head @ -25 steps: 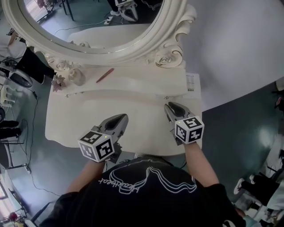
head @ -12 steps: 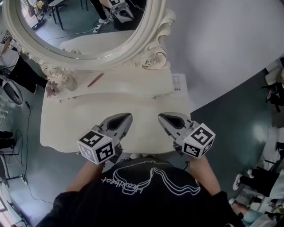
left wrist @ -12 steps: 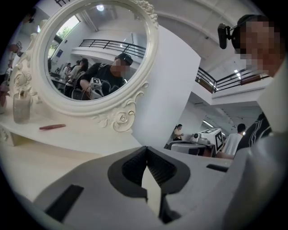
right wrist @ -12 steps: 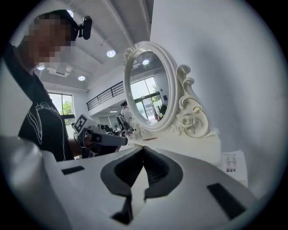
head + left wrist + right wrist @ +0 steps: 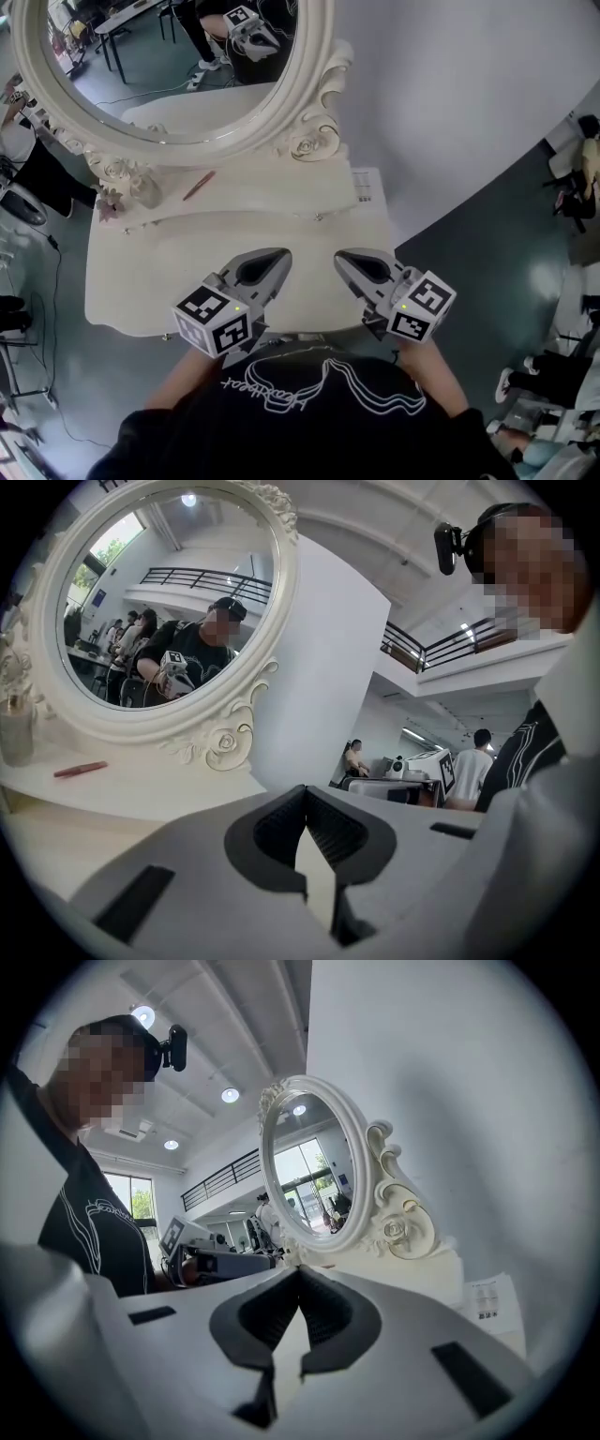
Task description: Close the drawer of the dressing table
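Observation:
The white dressing table (image 5: 150, 272) stands below me with its oval mirror (image 5: 169, 75) at the back. Its front edge runs under my two grippers, and no drawer front shows from above. A small knob (image 5: 317, 217) sits on the raised back shelf. My left gripper (image 5: 281, 253) hovers over the table's front middle, shut with nothing in it; its tips (image 5: 305, 791) meet. My right gripper (image 5: 339, 255) hangs beside it, also shut and empty (image 5: 300, 1271). Both point level toward the mirror.
On the back shelf lie a red pen (image 5: 198, 185), a small glass bottle (image 5: 145, 190) and a dried flower (image 5: 105, 204). A printed paper (image 5: 365, 185) sits at the shelf's right end. A white wall panel (image 5: 450, 103) stands behind; dark floor surrounds the table.
Both grippers have lifted and come back toward my body. The right one has swung in from the table's right front corner to sit close beside the left.

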A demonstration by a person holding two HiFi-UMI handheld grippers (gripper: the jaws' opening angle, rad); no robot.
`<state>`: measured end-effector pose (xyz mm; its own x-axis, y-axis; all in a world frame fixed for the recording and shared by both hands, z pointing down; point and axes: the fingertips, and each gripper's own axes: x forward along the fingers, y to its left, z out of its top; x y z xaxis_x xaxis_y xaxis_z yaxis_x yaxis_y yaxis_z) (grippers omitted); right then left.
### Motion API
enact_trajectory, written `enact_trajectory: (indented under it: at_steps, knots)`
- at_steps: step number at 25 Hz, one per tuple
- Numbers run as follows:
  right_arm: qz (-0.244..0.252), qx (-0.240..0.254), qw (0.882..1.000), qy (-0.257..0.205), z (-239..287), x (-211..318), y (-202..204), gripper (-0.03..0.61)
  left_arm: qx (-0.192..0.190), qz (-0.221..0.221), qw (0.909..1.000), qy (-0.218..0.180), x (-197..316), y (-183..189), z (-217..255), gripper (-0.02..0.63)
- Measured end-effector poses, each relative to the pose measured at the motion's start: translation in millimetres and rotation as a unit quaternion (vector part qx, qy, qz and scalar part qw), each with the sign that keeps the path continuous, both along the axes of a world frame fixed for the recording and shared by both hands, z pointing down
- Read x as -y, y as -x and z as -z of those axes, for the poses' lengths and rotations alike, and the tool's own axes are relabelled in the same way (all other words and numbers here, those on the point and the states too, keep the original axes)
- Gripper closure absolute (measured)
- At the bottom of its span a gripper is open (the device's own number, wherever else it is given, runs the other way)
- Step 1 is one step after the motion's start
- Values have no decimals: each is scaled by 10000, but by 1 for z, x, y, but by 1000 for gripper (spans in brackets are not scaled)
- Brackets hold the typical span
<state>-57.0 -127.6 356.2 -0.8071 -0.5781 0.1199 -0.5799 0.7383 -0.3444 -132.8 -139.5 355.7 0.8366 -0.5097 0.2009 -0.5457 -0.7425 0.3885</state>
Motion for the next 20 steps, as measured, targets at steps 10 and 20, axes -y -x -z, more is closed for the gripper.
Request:
enact_trajectory:
  at_steps: [10, 20]
  knots:
    - [-63, -77, 10000, 7, -3, 0, 0, 574, 48, -123, 9999, 26, -1, -6, -2, 611]
    - [-85, -93, 9999, 46, -6, 1, 2, 575, 30, -172, 9998, 10, -1, -8, 0, 611]
